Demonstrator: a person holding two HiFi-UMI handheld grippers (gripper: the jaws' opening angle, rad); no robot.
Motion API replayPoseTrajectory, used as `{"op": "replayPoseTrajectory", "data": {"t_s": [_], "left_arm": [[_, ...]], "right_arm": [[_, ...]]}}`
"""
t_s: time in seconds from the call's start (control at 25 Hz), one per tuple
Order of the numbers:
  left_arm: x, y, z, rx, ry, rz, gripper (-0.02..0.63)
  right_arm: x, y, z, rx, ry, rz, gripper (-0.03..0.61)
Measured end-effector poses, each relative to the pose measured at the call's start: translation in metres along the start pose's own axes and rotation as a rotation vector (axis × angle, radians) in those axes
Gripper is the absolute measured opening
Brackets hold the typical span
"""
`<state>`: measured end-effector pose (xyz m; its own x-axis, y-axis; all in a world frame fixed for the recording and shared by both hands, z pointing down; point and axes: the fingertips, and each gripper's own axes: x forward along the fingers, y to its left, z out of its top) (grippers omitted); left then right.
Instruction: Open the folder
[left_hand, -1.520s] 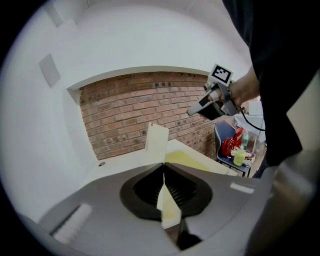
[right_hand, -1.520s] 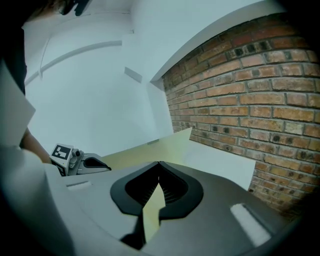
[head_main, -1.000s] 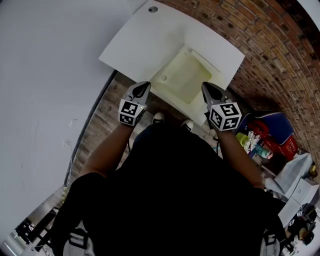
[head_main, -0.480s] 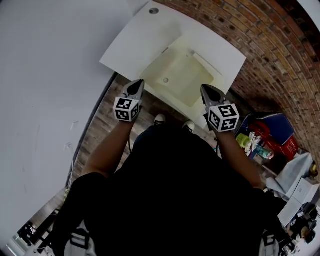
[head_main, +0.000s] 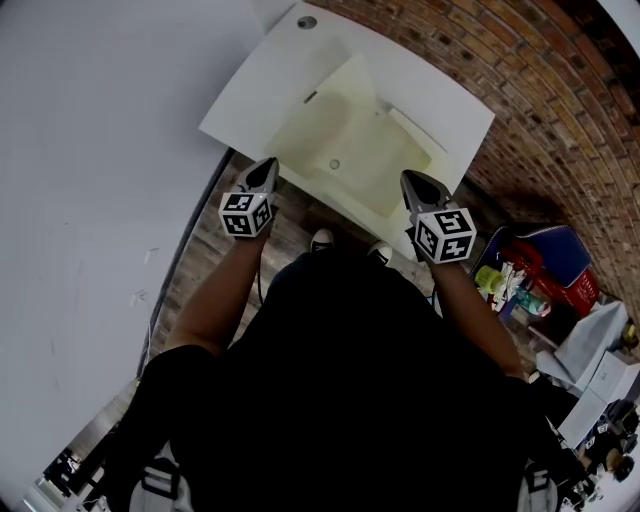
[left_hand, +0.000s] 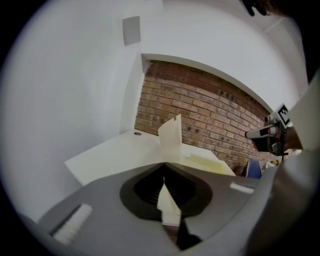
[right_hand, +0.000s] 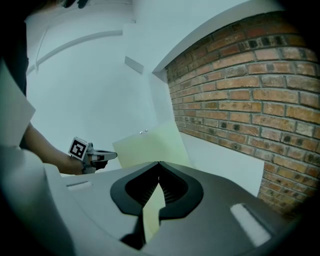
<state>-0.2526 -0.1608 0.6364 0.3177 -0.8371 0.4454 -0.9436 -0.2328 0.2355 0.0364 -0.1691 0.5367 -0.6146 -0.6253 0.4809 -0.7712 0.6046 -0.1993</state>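
Opening half done: folder (head_main: 375, 165) on tabletop (head_main: 250, 85), left tool (head_main: 266, 170) clenched on raised cover (head_main: 322, 112), right tool (head_main: 414, 184) clenched on base leaf; next, swing cover flat.

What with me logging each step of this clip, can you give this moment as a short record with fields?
surface: white table
object: pale yellow folder lying on the table
cover: raised partway, tilted up off the rest of the folder
left gripper: shut on the cover's edge
right gripper: shut on the folder's near edge
backdrop: brick wall beyond the table
progress: folder partly open, cover not laid flat
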Motion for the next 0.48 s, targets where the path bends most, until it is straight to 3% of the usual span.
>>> {"op": "replayPoseTrajectory", "data": {"t_s": [0.48], "left_arm": [[0.012,0.042,-0.014,-0.093,0.03,0.023,0.005]], "right_arm": [[0.008,-0.002,0.001,0.015,0.006,-0.034,0.0]]}}
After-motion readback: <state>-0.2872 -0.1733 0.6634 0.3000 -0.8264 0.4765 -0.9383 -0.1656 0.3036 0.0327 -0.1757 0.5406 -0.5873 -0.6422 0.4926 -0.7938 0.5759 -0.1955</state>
